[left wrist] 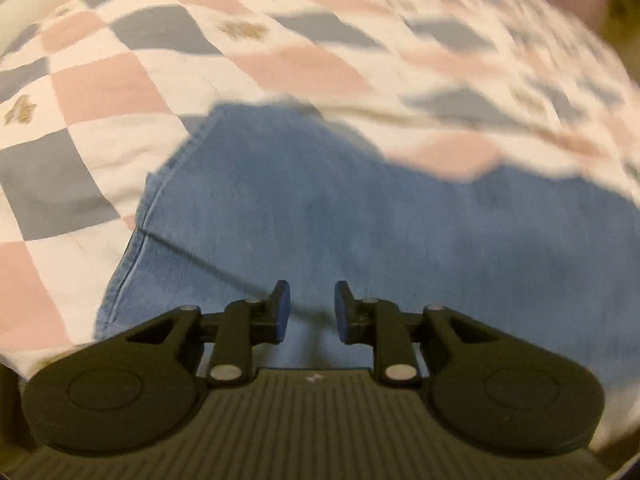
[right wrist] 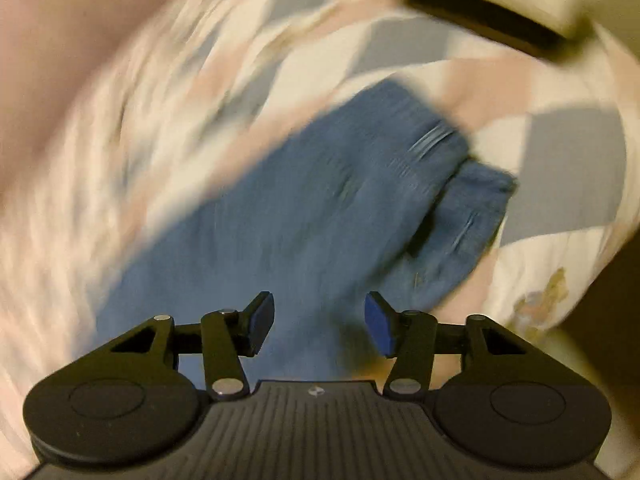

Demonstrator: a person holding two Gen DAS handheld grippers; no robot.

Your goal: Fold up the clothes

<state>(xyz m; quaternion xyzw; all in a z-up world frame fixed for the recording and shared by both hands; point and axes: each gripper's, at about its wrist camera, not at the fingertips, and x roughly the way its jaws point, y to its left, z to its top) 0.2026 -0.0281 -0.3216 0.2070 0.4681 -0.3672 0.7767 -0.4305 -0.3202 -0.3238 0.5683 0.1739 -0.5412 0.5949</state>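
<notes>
A blue denim garment lies spread on a checkered bedspread. My left gripper is open, its blue pads apart, just above the denim near its near edge, with nothing between the pads. In the right wrist view the same denim garment runs diagonally, with a folded part at its far right end. My right gripper is open and empty above the denim. Both views are blurred by motion.
The pink, grey and white checkered bedspread covers the whole surface around the garment. A dark flat object with a pale thing over it lies at the far top right. A plain pink area lies at the left.
</notes>
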